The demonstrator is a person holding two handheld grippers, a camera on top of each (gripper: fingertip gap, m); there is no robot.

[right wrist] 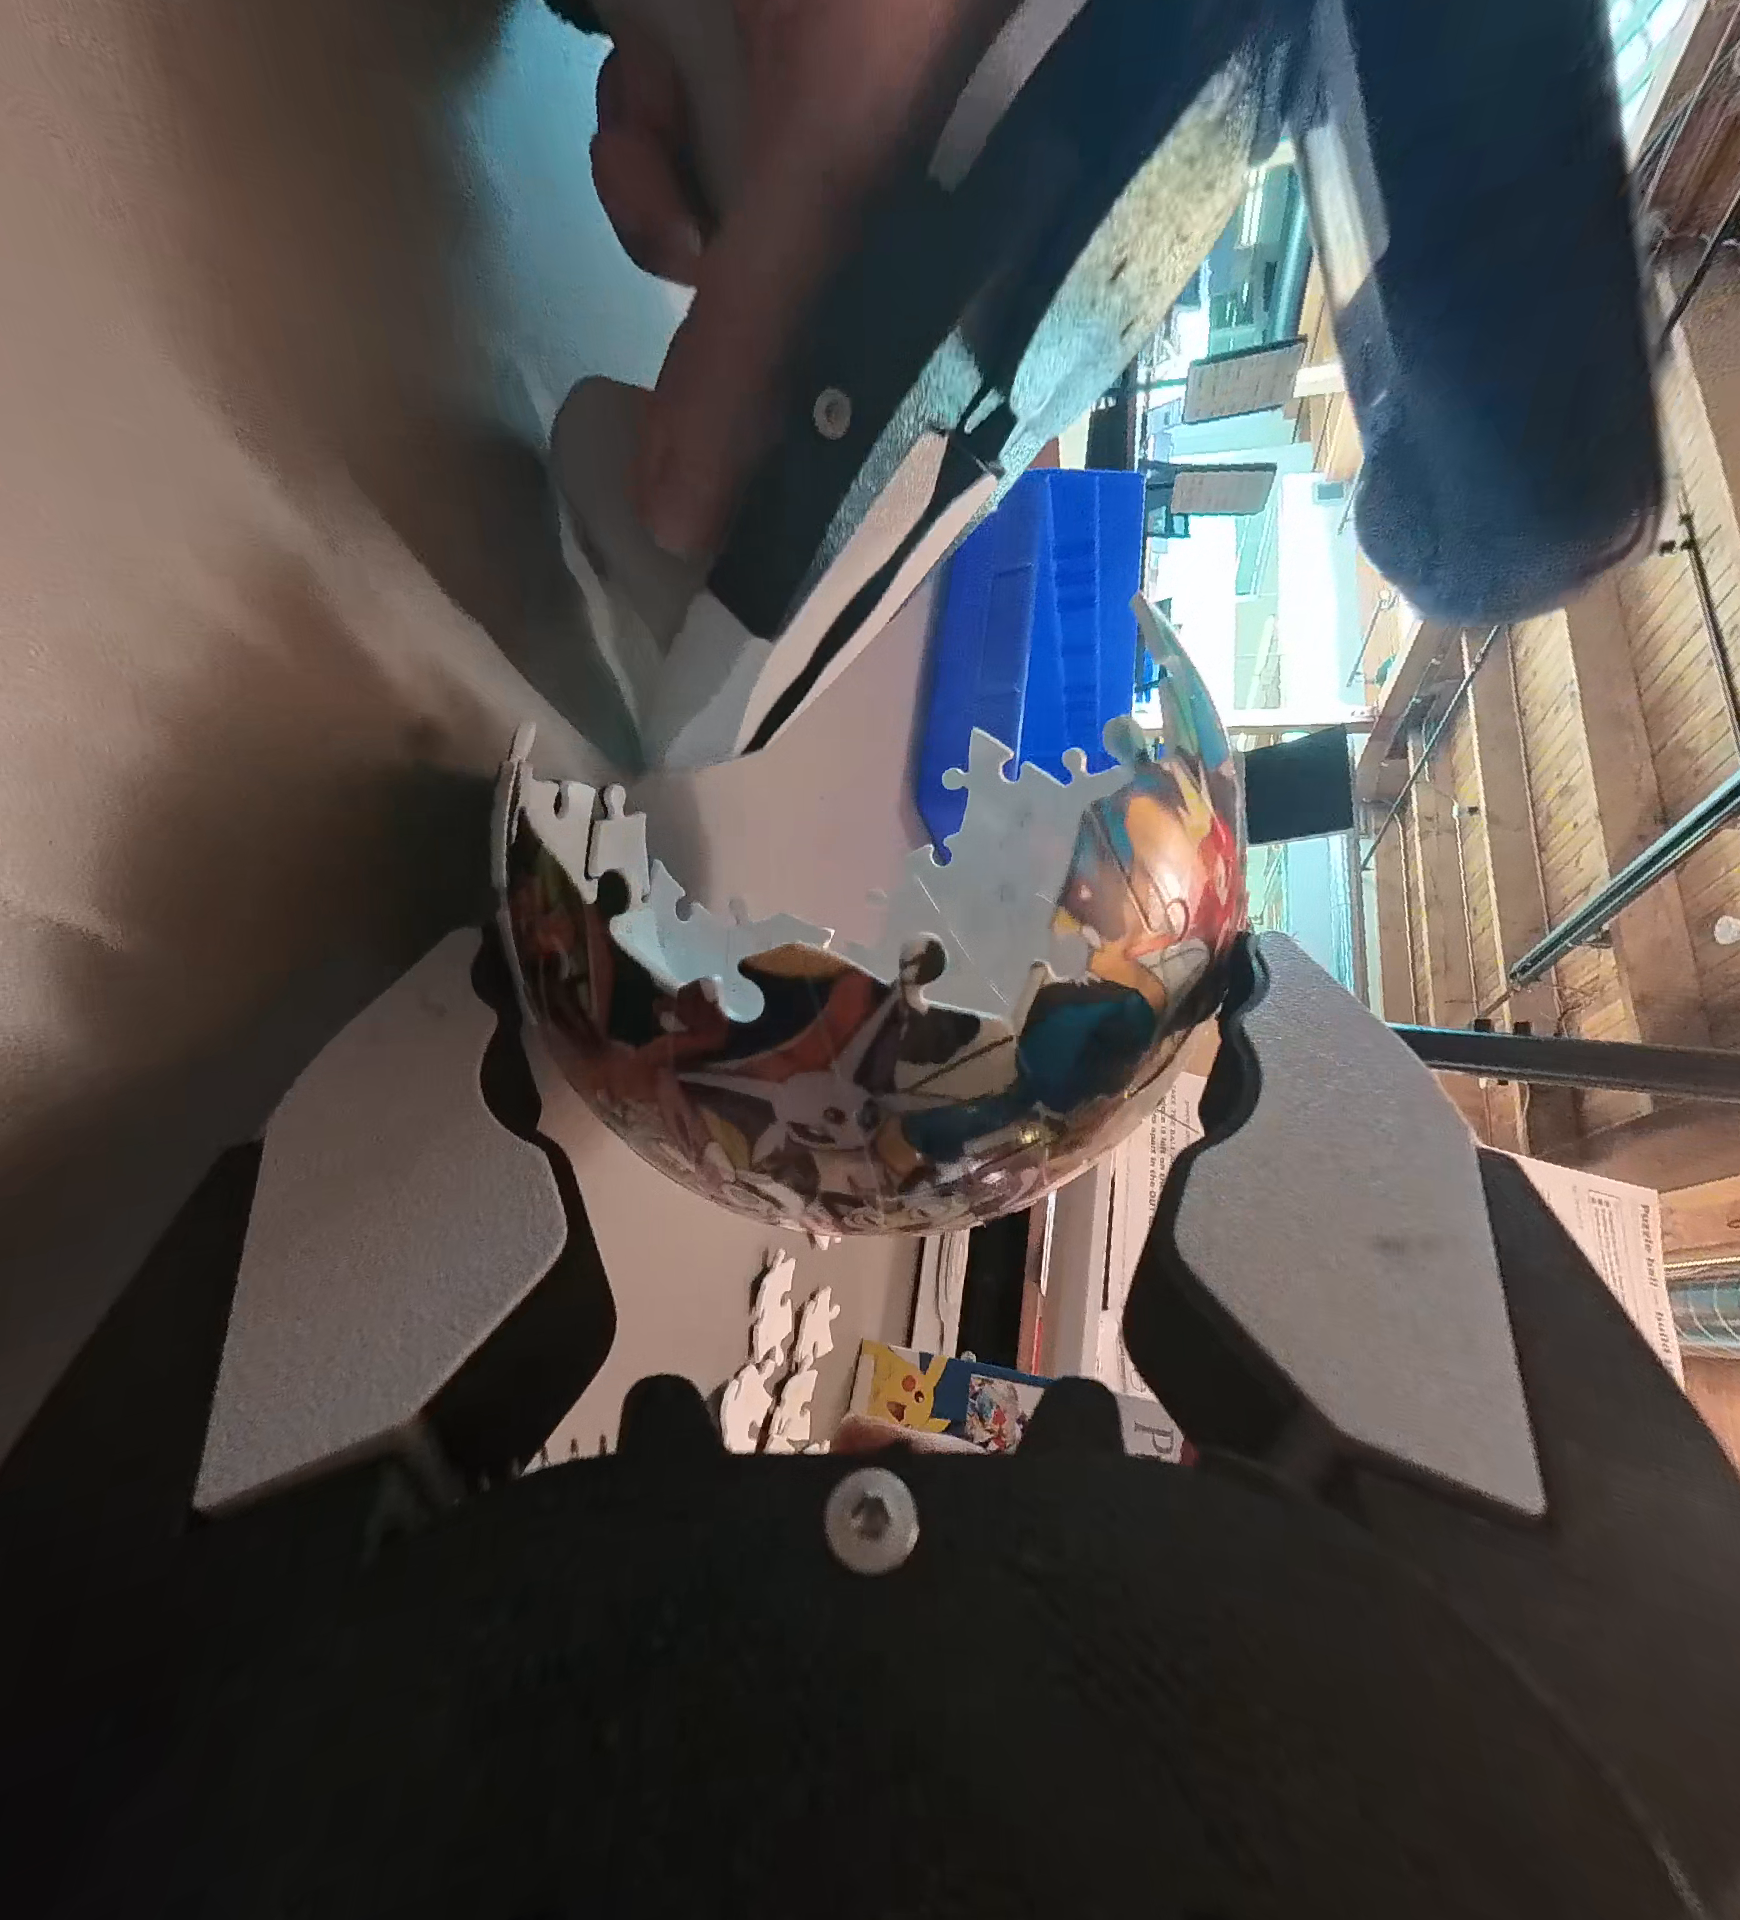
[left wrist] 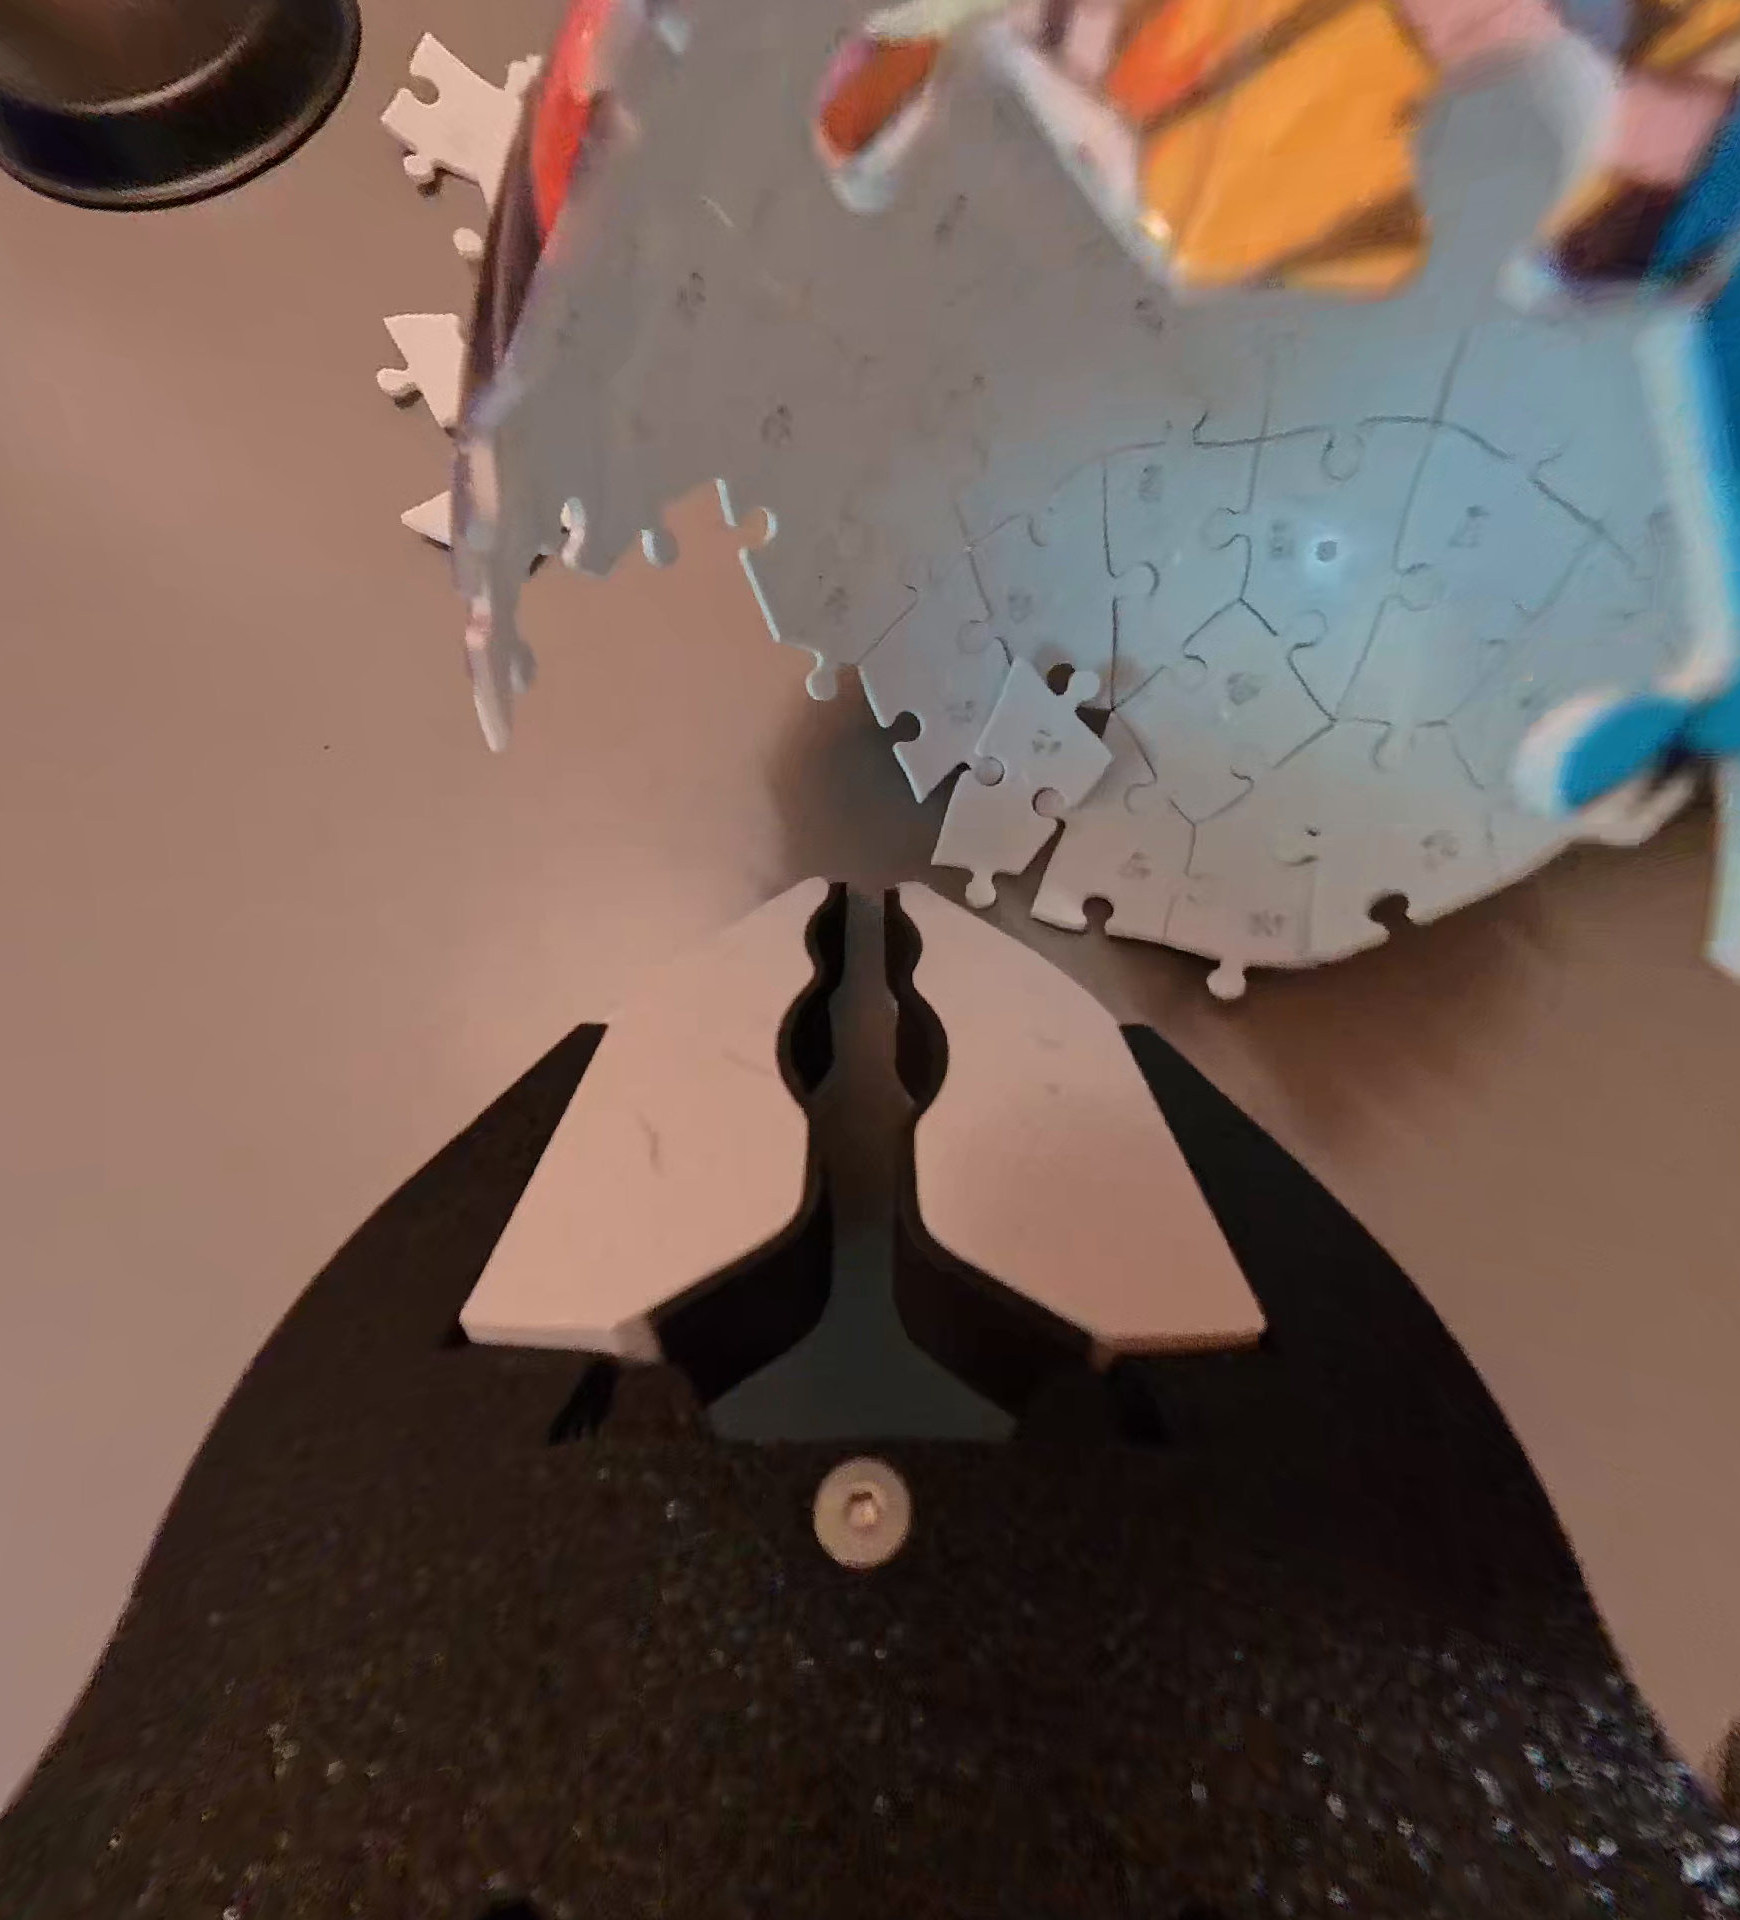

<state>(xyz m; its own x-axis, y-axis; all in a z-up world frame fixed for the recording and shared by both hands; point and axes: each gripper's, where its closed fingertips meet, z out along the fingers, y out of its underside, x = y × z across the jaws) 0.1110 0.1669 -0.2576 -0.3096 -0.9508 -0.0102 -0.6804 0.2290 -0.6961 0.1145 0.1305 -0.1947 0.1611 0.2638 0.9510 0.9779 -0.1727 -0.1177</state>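
Note:
A half-built puzzle ball [right wrist: 845,1091], colourful outside and white inside, sits between my right gripper's fingers [right wrist: 398,1195]. My right gripper [right wrist: 876,987] is shut on its two sides. The left wrist view looks into the ball's white inside [left wrist: 1313,582]. One white piece [left wrist: 1032,769] sits crooked and raised at the jagged rim. My left gripper [left wrist: 866,899] is shut and empty, with its tips just short of that piece. In the right wrist view the left gripper [right wrist: 653,764], held by a hand [right wrist: 679,416], points at the ball's rim.
A tan table [left wrist: 170,727] lies under the ball. A black round object [left wrist: 149,94] stands at the far left. Loose white pieces [left wrist: 430,353] lie behind the ball, with more in the right wrist view [right wrist: 783,1361]. A blue bin [right wrist: 1032,644], a colourful puzzle box [right wrist: 949,1392] and a printed sheet [right wrist: 1614,1247] are nearby. There is about 8 cm between the tips of the two grippers.

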